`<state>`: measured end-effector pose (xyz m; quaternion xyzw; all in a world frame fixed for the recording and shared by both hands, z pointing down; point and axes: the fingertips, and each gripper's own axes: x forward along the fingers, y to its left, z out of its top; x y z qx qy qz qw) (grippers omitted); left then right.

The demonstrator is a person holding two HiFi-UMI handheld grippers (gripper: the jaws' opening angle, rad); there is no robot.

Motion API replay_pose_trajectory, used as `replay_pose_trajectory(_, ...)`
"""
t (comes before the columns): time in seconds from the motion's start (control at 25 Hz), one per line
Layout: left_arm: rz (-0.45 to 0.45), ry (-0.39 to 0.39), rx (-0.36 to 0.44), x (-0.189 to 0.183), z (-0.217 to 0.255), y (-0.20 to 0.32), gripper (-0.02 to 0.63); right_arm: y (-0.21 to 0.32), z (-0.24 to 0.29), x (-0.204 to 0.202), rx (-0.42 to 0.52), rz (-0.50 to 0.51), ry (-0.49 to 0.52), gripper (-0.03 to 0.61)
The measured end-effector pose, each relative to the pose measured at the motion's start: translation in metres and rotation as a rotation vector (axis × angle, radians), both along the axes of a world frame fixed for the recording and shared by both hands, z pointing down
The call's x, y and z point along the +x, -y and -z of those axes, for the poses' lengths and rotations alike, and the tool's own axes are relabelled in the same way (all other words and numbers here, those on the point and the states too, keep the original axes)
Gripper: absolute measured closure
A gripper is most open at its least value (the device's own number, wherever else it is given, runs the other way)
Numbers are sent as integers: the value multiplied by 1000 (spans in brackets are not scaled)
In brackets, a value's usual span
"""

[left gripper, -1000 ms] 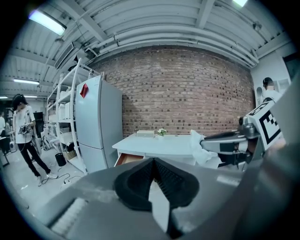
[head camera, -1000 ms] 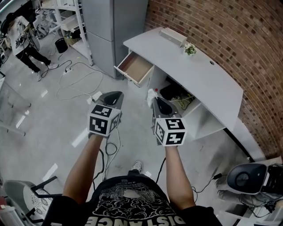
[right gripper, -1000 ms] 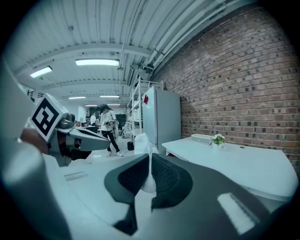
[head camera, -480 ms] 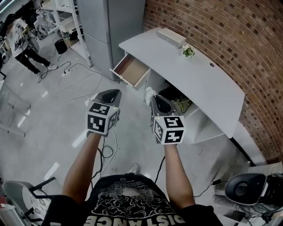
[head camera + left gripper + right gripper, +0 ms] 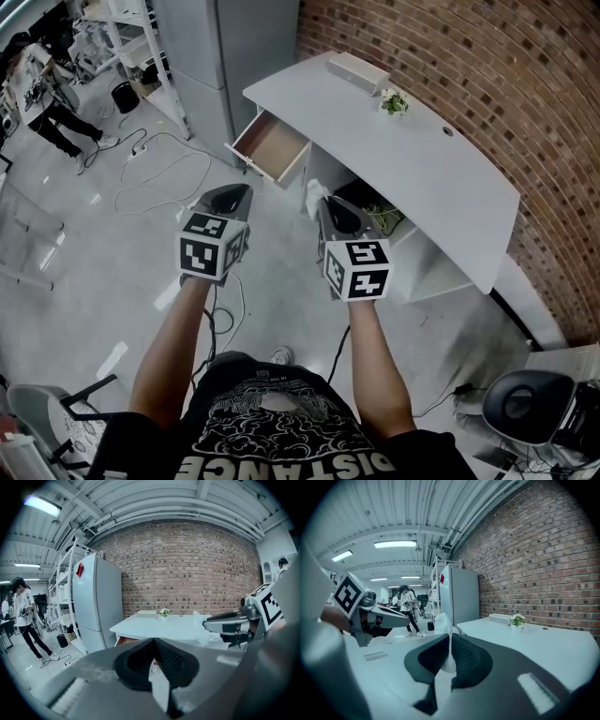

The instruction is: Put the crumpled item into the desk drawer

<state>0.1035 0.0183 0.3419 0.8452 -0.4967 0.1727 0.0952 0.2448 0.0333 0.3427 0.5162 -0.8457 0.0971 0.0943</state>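
A person standing on a pale workshop floor (image 5: 84,281) holds a gripper in each hand before a white desk (image 5: 412,164) set along a brick wall (image 5: 487,75). The right gripper (image 5: 319,200) is clamped on the crumpled item (image 5: 313,192), a white wad pinched between the black pads, with part of it bulging above the jaw tips in the right gripper view, where the closed jaws (image 5: 450,641) grip the wad (image 5: 442,621). The left gripper (image 5: 236,194) is held level beside it, a little apart, and carries nothing; in its own view the jaws (image 5: 153,645) are pressed together at the tips. From the head view the wad hangs over the floor in front of the desk, near the drawer (image 5: 272,148) but not over it; the drawer is pulled out at the desk's left end, its brown inside showing. On the desktop a small potted plant (image 5: 393,101) stands close to a flat white box (image 5: 354,71). A tall grey cabinet (image 5: 211,56) stands left of the desk, cables (image 5: 155,173) trail across the floor, and another person (image 5: 42,94) stands in the far corner.
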Motion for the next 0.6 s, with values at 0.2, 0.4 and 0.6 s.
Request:
replay_pose_trajectory(0.2,9,0,9,2,2,3,614,4,-3,4,0,8,-5,561)
replay_pose_trajectory(0.4,20,3,14,0,2,8,614,10,-5,2,3,22,-7,560)
replay_pose_trajectory(0.6,31,4,22,-5,1,18,614,21,-8,-4,4,34,-9,560)
